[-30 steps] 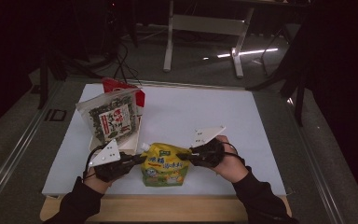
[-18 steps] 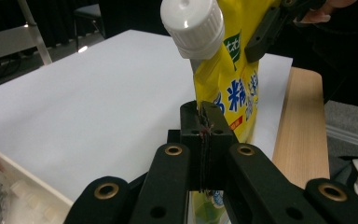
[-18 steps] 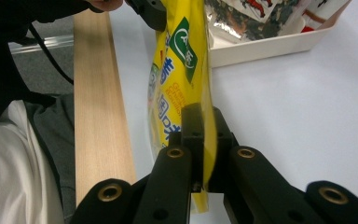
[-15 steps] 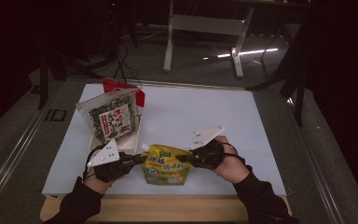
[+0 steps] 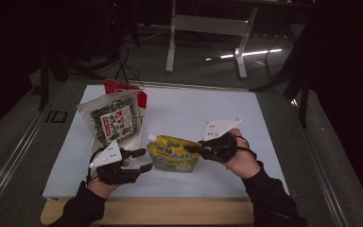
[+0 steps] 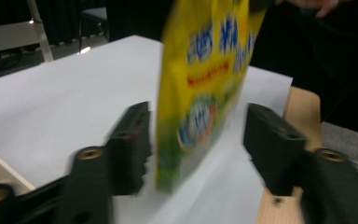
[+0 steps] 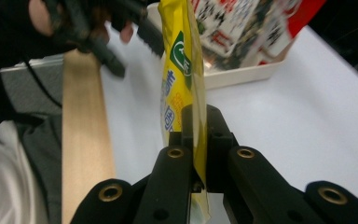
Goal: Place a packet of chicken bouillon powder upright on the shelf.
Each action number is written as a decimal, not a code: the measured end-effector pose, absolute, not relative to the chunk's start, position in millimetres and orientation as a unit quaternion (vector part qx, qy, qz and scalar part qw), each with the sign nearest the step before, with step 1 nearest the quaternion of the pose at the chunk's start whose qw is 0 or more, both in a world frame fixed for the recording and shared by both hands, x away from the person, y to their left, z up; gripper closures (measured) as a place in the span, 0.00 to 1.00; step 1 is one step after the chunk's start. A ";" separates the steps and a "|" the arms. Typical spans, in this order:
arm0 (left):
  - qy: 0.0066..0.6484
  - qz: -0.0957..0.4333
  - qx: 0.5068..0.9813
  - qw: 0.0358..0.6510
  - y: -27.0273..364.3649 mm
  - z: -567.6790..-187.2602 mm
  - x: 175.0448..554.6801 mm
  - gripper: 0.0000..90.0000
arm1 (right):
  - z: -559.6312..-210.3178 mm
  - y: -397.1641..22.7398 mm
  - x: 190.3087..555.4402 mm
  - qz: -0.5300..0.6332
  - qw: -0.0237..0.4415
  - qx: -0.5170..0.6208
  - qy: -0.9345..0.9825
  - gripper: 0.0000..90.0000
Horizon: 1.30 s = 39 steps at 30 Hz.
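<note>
Yellow plastic spouted pouch (image 5: 175,153): your right claw (image 5: 193,149) pinches its edge; your left claw (image 5: 144,160) has just opened, pads clear.

A glossy yellow plastic pouch (image 5: 174,153) over a matt white table (image 5: 194,113) edged in pale, smooth wood.

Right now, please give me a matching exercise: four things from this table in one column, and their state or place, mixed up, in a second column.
Things:
1. yellow pouch
2. left gripper
3. right gripper
4. seaweed bag

States:
A. shut on an edge of a packet
B. leaning in the white tray
C. fingers apart, touching nothing
D. held up off the table by one edge

Pairs: 1-D, 2-C, 3-A, 4-B
</note>
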<state>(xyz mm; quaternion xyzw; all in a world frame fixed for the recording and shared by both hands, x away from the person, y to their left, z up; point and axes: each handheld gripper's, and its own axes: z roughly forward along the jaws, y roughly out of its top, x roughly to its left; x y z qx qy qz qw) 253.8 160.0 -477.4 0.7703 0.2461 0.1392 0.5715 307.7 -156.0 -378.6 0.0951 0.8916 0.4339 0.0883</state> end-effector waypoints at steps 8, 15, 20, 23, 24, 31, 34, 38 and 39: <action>0.243 0.108 0.777 0.570 149.5 -488.3 254.7 0.15 | -357.2 -160.3 316.7 0.453 0.107 0.106 0.879 1.00; 0.238 0.106 0.787 0.559 139.4 -497.2 251.6 0.04 | -345.7 -151.8 329.2 0.462 0.109 0.104 0.874 1.00; 0.218 0.088 0.794 0.561 130.9 -507.3 249.1 0.03 | -336.4 -137.6 335.0 0.472 0.115 0.093 0.869 1.00; 0.198 0.072 0.806 0.553 123.3 -514.1 247.9 0.03 | -332.5 -127.3 338.9 0.474 0.119 0.086 0.868 1.00; 0.196 0.066 0.809 0.550 121.1 -515.9 248.1 0.03 | -331.4 -123.4 340.5 0.475 0.117 0.085 0.868 1.00; 0.185 0.060 0.817 0.543 115.6 -520.4 246.2 0.03 | -329.0 -100.2 346.3 0.488 0.112 0.071 0.862 1.00; 0.183 0.057 0.817 0.543 114.8 -520.9 244.9 0.03 | -328.9 -83.1 351.5 0.502 0.094 0.059 0.858 1.00; 0.186 0.059 0.815 0.546 115.3 -520.3 243.6 0.03 | -332.0 -62.1 354.2 0.503 0.082 0.045 0.859 1.00; 0.187 0.060 0.814 0.547 115.5 -520.5 243.2 0.03 | -333.3 -56.6 354.8 0.502 0.082 0.043 0.860 1.00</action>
